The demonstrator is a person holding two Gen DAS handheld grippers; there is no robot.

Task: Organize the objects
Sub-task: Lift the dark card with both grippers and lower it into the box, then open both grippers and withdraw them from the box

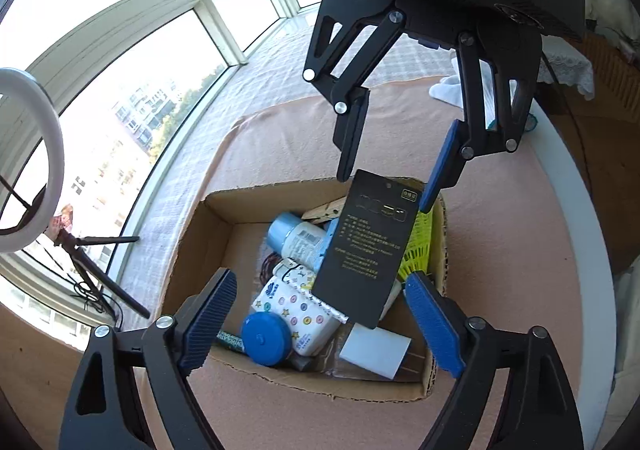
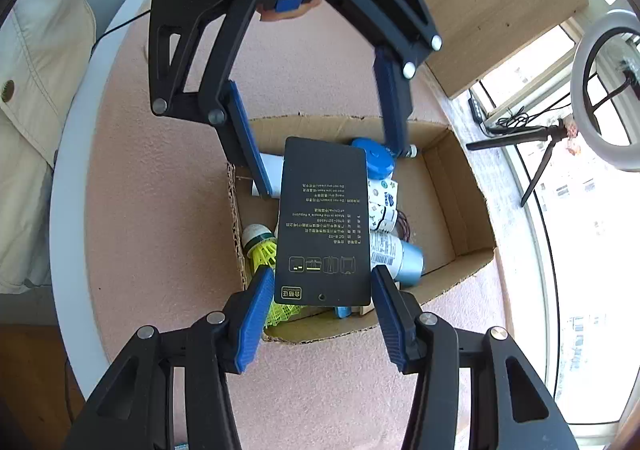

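Your right gripper (image 2: 322, 274) is set narrow and pinches a black card (image 2: 322, 217) by its two long edges, both blue pads touching at the end with the punched hole. The card hangs tilted over an open cardboard box (image 2: 460, 185), printed side up toward the right wrist camera, not resting on anything you can make out. Your left gripper (image 1: 320, 282) is spread wide around the card's other end: the card sits between its pads, but both pads stand clear of the edges, with a gap on each side in the right wrist view. Both grippers point down into the box from opposite sides. In the box are a light blue can (image 1: 298, 238) lying on its side, a round blue lid (image 1: 266, 338), a patterned tissue pack (image 1: 288, 306), a yellow shuttlecock (image 2: 264, 250) against one wall, a wooden peg (image 1: 324, 211) and a white pad (image 1: 374, 350). The box sits on a pink mat (image 1: 500, 250) on a round white table (image 1: 572, 185). A ring light (image 1: 24, 185) on a tripod stands by the window (image 1: 120, 49). A beige jacket (image 2: 32, 89) shows at the table edge in the right wrist view.
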